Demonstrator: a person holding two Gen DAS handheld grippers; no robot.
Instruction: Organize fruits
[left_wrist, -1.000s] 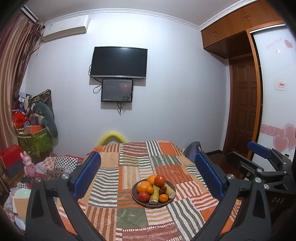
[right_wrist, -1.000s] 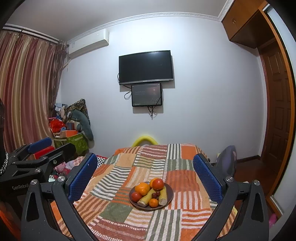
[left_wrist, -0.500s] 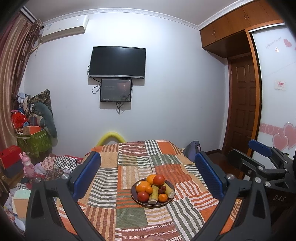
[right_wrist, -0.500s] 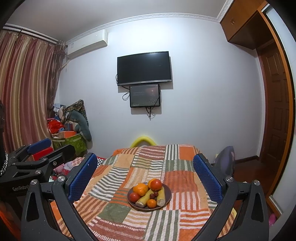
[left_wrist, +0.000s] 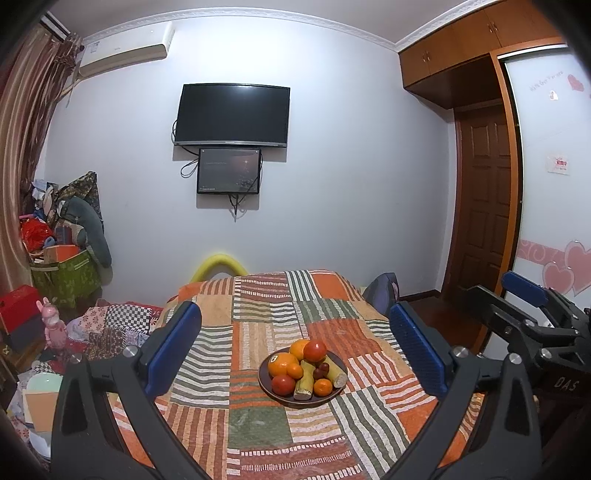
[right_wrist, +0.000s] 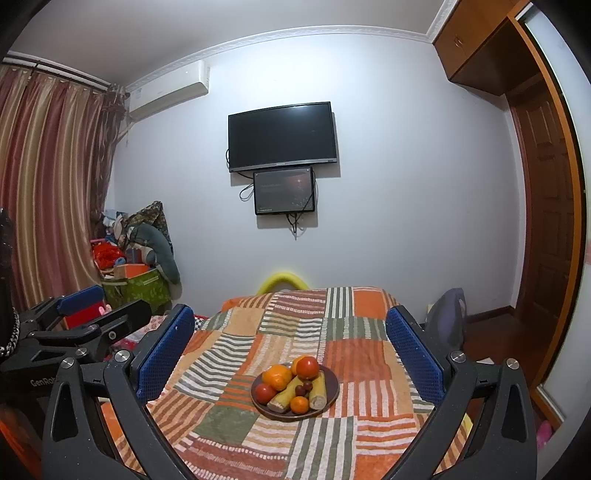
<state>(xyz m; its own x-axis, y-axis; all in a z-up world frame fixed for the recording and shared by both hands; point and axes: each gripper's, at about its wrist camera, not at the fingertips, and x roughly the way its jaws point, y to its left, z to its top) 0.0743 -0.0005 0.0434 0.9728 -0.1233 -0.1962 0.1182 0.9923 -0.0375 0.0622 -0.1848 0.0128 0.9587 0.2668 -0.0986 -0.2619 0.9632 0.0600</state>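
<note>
Since a second ago the plate has slid slightly leftward in both views. Left wrist view: the left gripper (left_wrist: 295, 339) hangs spread wide and empty above the patchwork cloth (left_wrist: 258, 417), the dark plate (left_wrist: 334, 397) of fruit (left_wrist: 303, 369) between its fingers. Right wrist view: the right gripper (right_wrist: 290, 341) is likewise released, holding nothing, the plate (right_wrist: 330, 400) ahead of it.

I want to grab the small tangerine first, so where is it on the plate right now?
The small tangerine sits at the plate's near edge, between the two yellow stalks in both wrist views.
</note>
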